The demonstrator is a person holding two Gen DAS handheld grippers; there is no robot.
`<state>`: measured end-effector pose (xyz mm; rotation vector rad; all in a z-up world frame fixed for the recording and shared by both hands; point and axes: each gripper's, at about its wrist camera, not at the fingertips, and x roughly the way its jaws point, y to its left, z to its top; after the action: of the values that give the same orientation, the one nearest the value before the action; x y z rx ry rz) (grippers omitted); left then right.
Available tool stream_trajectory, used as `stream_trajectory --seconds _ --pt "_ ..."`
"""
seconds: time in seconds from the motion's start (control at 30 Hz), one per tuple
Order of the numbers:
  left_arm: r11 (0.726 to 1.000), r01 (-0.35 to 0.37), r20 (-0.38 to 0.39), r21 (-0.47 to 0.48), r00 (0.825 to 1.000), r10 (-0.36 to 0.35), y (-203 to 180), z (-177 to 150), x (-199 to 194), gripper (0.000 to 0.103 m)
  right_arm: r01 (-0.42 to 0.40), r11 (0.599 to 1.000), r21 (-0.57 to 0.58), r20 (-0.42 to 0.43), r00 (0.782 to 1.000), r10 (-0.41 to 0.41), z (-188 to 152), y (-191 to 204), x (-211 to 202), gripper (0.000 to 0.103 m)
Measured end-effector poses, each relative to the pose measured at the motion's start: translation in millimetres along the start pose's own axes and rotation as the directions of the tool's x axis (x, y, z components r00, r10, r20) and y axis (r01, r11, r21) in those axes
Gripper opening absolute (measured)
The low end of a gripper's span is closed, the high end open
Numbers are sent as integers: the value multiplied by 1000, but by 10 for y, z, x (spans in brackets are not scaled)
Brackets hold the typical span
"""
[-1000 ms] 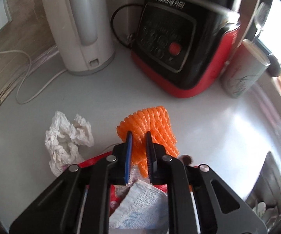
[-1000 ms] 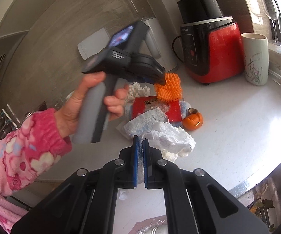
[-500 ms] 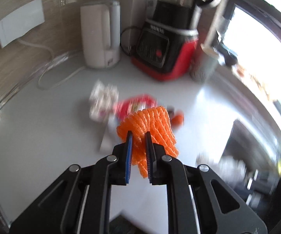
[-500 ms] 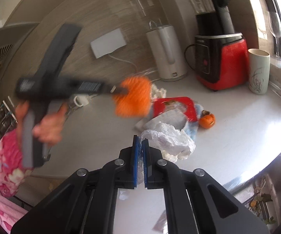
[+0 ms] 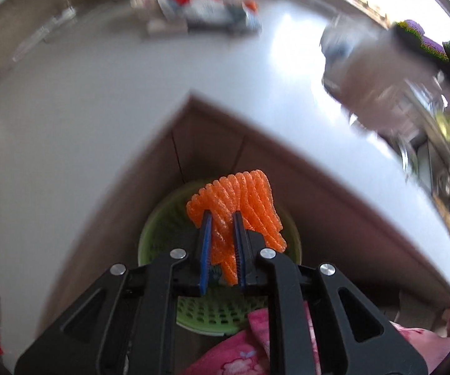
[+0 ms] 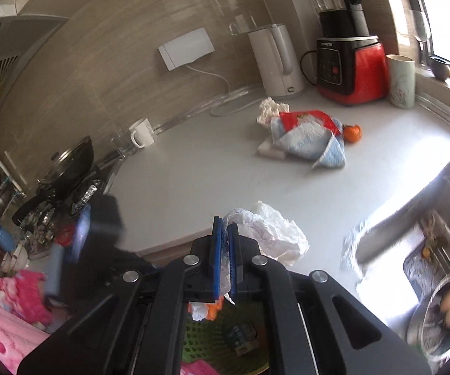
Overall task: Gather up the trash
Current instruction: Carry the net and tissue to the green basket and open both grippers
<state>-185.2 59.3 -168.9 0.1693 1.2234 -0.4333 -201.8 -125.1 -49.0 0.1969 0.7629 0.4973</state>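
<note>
Left gripper (image 5: 221,234): clamps orange foam net (image 5: 243,200) above green bin (image 5: 159,234). Right gripper (image 6: 225,237): clamps crumpled white tissue (image 6: 271,231) over counter (image 6: 193,172) front edge.

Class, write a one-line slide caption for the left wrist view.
Left gripper, shut on an orange foam fruit net, hangs over a green bin below the white countertop.

In the left wrist view the litter pile (image 5: 199,9) at the far side of the surface (image 5: 99,100) is smeared by blur, and the green basket (image 5: 159,234) is half covered. In the right wrist view the left gripper (image 6: 96,228) is a dark blur.
</note>
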Motion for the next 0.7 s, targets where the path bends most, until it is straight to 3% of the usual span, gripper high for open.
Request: stream_trajectory --seconds 0.13,0.2,0.37,0.47,0.6,0.7 --pt "1000 18 -91 23 996 -16 46 -235 398 23 44 999 19 0 999 -44 -185 207 -98 5" --pt "1000 21 -139 23 990 -17 86 -319 590 39 60 998 29 1 998 -60 -289 316 -154 5" --pt "999 43 -177 8 983 -41 185 -406 709 52 93 995 41 -11 996 -93 -455 461 -191 5" --pt "999 48 -136 -6 990 -48 260 -403 492 69 96 994 46 -21 995 -95 -527 494 -158 5" --pt "999 5 -21 -49 1000 -6 434 -402 1 89 78 996 40 -63 995 -75 -669 528 18 5" --pt "995 -34 58 -96 998 39 622 -376 -352 92 51 998 31 -127 991 -47 -825 539 253 5"
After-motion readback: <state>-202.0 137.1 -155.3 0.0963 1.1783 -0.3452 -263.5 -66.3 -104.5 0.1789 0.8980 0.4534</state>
